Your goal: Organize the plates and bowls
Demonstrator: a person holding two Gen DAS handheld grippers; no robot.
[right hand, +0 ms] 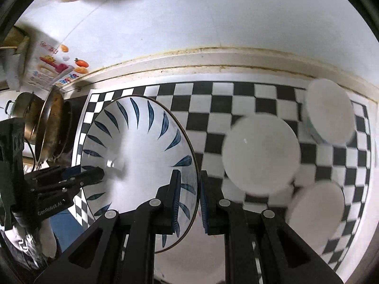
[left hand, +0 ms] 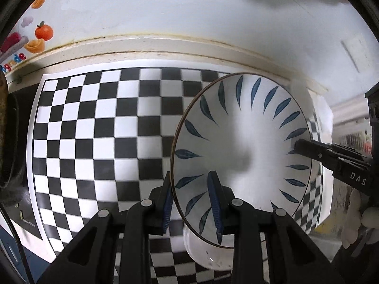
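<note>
A white bowl with blue leaf marks (left hand: 241,142) is held up over the checkered mat (left hand: 99,130). My left gripper (left hand: 193,209) straddles its near left rim, one finger inside and one outside, shut on it. My right gripper (right hand: 189,203) clamps the opposite rim of the same bowl (right hand: 139,156). Each gripper shows in the other view, the right one (left hand: 305,148) and the left one (right hand: 94,176). A plain white bowl (right hand: 260,153) and two more white dishes (right hand: 329,111) (right hand: 315,210) sit on the mat to the right.
A white dish (left hand: 208,255) lies below the held bowl. A metal pot with lid (right hand: 45,127) stands off the mat's left edge. A white wall with a fruit sticker (left hand: 40,35) runs behind the counter ledge.
</note>
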